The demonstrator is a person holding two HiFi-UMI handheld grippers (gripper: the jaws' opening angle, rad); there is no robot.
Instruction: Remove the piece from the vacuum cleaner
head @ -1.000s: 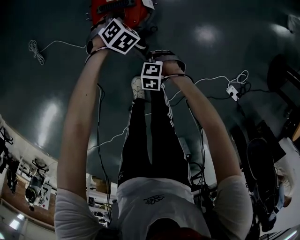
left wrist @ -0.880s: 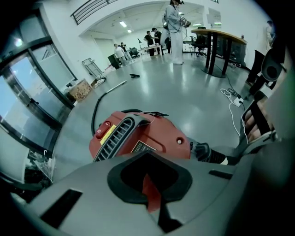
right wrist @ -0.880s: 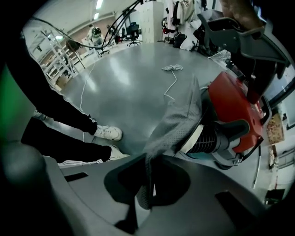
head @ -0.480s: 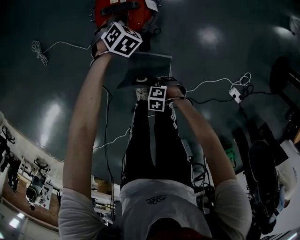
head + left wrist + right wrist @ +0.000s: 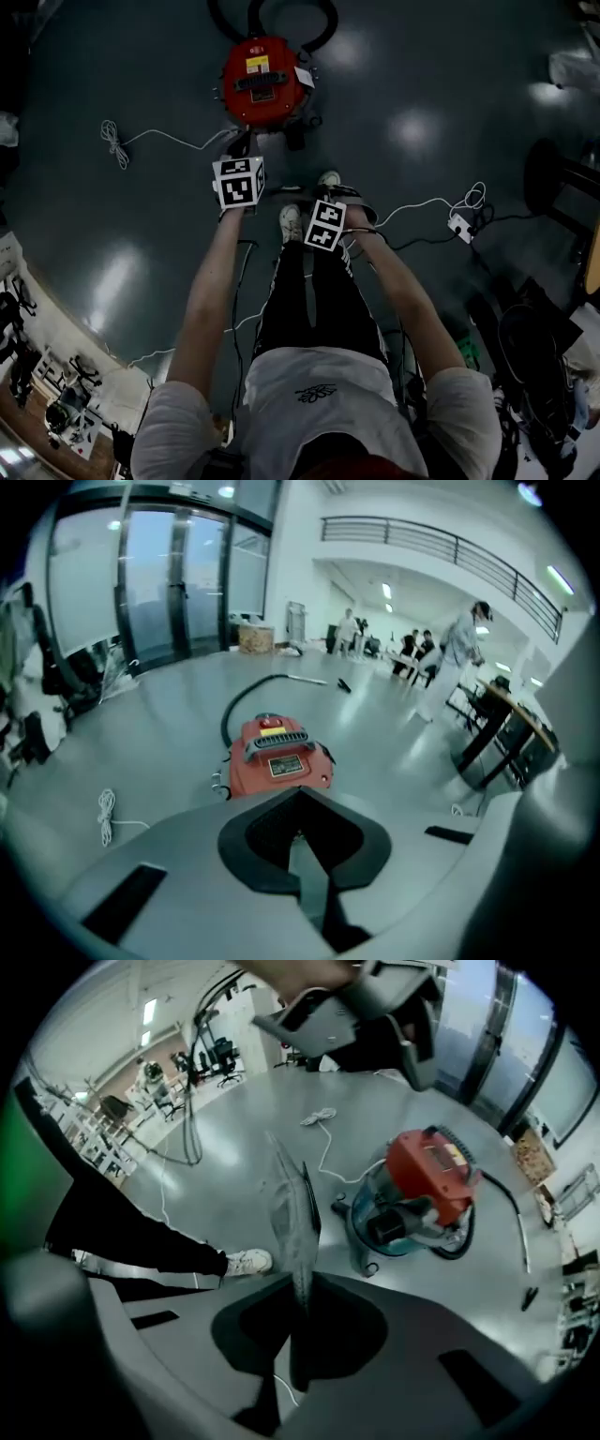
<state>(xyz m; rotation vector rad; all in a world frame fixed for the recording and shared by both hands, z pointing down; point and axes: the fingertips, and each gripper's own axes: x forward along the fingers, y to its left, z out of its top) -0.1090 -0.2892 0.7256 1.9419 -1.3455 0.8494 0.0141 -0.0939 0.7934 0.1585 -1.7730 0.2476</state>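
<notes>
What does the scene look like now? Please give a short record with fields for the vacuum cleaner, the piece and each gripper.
vacuum cleaner: red canister type, standing on the floor, apart from both grippers
piece: thin, flat, grey, off the vacuum cleaner, held above the floor
right gripper: shut on the piece
left gripper: jaws together, nothing between them
white cable: on the floor, left of the vacuum cleaner in the head view
</notes>
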